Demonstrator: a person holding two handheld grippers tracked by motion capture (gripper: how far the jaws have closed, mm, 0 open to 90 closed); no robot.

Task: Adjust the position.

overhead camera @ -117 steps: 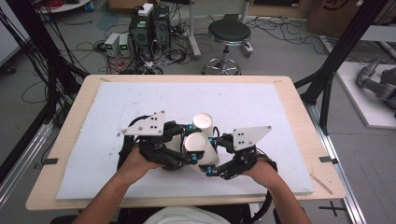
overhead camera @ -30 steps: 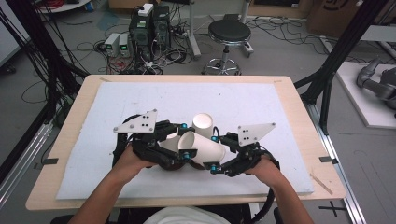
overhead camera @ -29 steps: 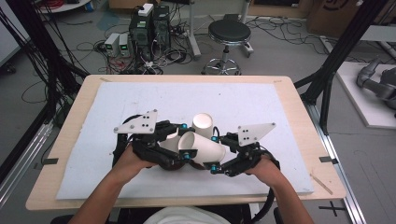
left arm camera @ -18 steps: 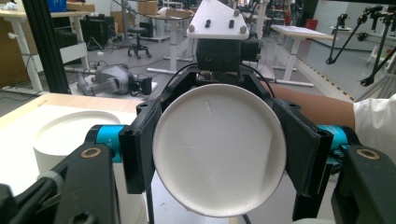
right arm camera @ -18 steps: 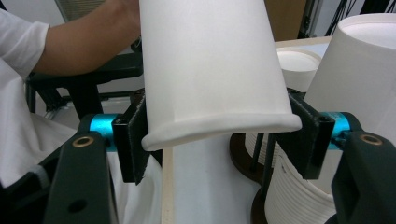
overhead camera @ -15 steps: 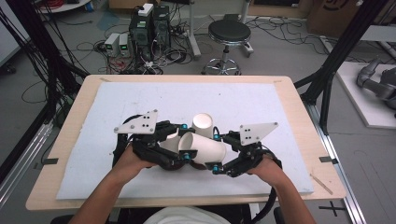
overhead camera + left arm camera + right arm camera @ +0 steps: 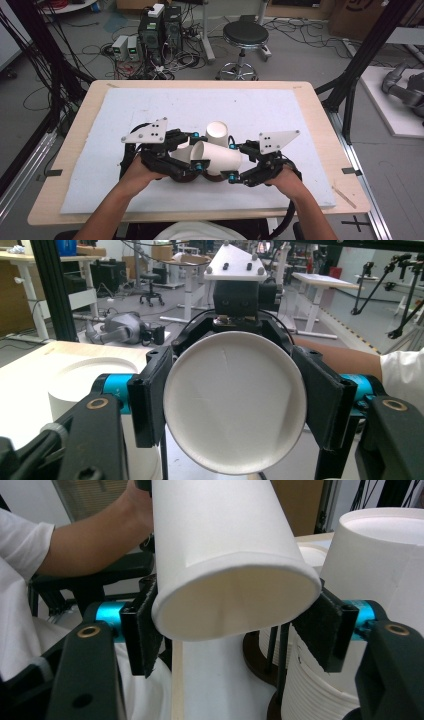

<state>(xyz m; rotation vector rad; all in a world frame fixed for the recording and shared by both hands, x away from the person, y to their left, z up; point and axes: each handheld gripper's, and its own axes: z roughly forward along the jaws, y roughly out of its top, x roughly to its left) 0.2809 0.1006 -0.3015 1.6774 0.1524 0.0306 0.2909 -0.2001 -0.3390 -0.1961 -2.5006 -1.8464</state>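
A white paper cup (image 7: pixel 217 156) lies on its side above the white mat, held from both ends. My left gripper (image 7: pixel 196 150) is shut on its base end; in the left gripper view the round bottom of the cup (image 7: pixel 234 402) sits between the two black jaws. My right gripper (image 7: pixel 234 161) is shut on the open end, and the rim (image 7: pixel 235 605) looks pressed into an oval between the jaws. A second white cup (image 7: pixel 217 132) stands upside down on the mat just behind the held one.
The white mat (image 7: pixel 280 110) covers most of the wooden table (image 7: pixel 320 115). In the right gripper view a ribbed white stack (image 7: pixel 320 690) and a dark round disc (image 7: pixel 257 657) sit below the standing cup (image 7: pixel 380 555). A stool and computer boxes stand beyond the table's far edge.
Since 3.9 s ago the held cup has tipped from near upright onto its side, base toward the left gripper. The right gripper has drifted slightly rightward in the last second.
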